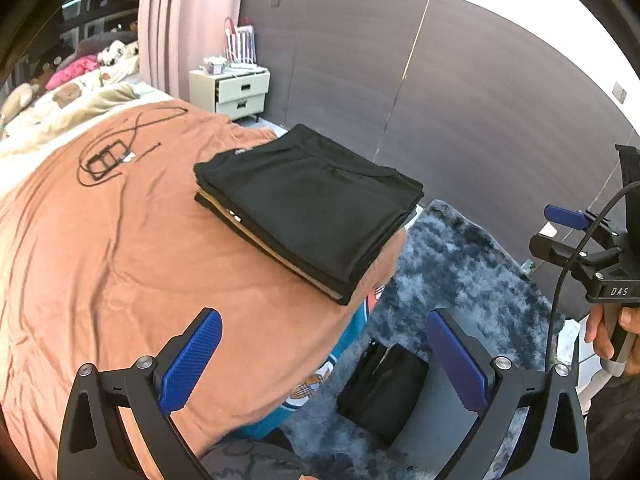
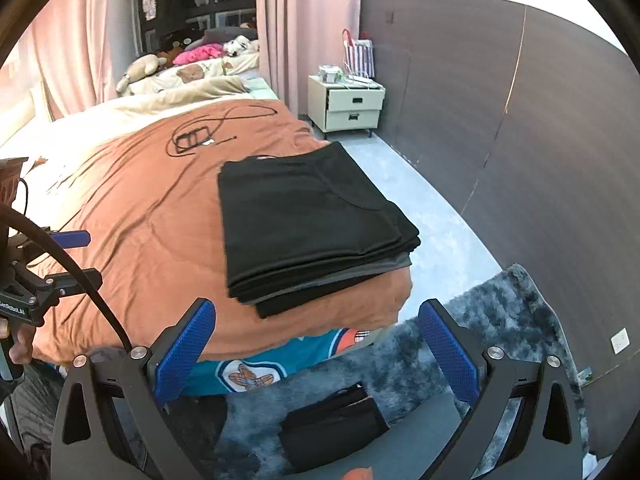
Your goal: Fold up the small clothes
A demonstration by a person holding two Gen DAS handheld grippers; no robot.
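- Left wrist view shows your left gripper (image 1: 324, 356) with its blue fingers spread wide and holding nothing, above the corner of the bed.
- Your right gripper (image 2: 316, 348) is spread the same way, also holding nothing.
- An orange blanket (image 2: 140, 216) covers the bed, and the stack of folded clothes (image 2: 308, 220) lies near its corner, close to the edge.
- A black cable (image 2: 200, 136) lies further back on the blanket, well apart from the stack.
- Under the top black piece you see only the edges of the lower layers.
- Beside the bed are a grey rug (image 2: 512, 312), a black bag (image 2: 332, 424) and a white nightstand (image 2: 348, 108).
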